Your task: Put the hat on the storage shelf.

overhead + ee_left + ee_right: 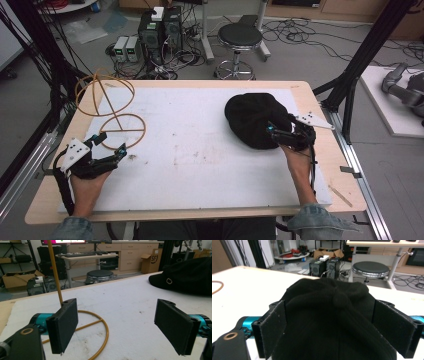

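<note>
The black fabric cap (332, 315) lies between the spread jaws of the right tool (285, 134), unclamped, while the left tool (107, 145), also open, rests well apart beside the yellow wire stand (112, 112).

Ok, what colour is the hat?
Black all over; the hat shows best in the right gripper view.

High view looks down on the white foam-topped table (200, 150); both gripper views skim it closely, sharing the black knitted cap (332, 315).
</note>
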Tool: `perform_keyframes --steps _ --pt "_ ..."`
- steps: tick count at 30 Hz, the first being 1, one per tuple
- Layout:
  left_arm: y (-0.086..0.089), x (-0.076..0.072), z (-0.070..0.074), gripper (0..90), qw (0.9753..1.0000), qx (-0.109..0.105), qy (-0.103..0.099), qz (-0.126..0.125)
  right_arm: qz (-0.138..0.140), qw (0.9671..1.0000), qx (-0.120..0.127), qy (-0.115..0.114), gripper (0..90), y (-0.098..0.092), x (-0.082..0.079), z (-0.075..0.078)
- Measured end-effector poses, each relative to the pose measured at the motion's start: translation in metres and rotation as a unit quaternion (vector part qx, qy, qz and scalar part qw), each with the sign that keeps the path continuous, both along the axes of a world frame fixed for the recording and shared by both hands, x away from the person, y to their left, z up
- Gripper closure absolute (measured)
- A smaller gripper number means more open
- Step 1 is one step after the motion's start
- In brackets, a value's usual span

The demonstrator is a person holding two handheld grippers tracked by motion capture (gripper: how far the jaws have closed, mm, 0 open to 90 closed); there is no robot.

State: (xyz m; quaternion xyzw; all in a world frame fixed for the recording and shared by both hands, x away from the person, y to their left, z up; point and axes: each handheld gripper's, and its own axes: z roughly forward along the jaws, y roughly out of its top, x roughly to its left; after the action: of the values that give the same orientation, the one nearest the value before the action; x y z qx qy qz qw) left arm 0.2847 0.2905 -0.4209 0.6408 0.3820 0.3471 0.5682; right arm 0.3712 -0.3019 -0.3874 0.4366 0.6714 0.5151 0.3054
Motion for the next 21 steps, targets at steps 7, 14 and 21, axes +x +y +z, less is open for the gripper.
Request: perform_keyframes --steps 7,14,21 --pt "0.001 0.001 0.000 19.5 1.0000 -0.003 0.000 -0.002 -0.003 1.0000 0.007 0.006 13.6 0.008 0.023 0.001" --pt "0.002 0.001 -0.001 19.5 1.0000 -0.005 0.000 -0.002 -0.012 0.9993 0.033 0.014 14.7 0.008 0.041 -0.012" --pt "0.002 0.002 -0.001 19.5 1.0000 -0.004 0.000 -0.003 -0.015 0.9990 0.040 0.010 14.6 0.012 0.051 -0.021"
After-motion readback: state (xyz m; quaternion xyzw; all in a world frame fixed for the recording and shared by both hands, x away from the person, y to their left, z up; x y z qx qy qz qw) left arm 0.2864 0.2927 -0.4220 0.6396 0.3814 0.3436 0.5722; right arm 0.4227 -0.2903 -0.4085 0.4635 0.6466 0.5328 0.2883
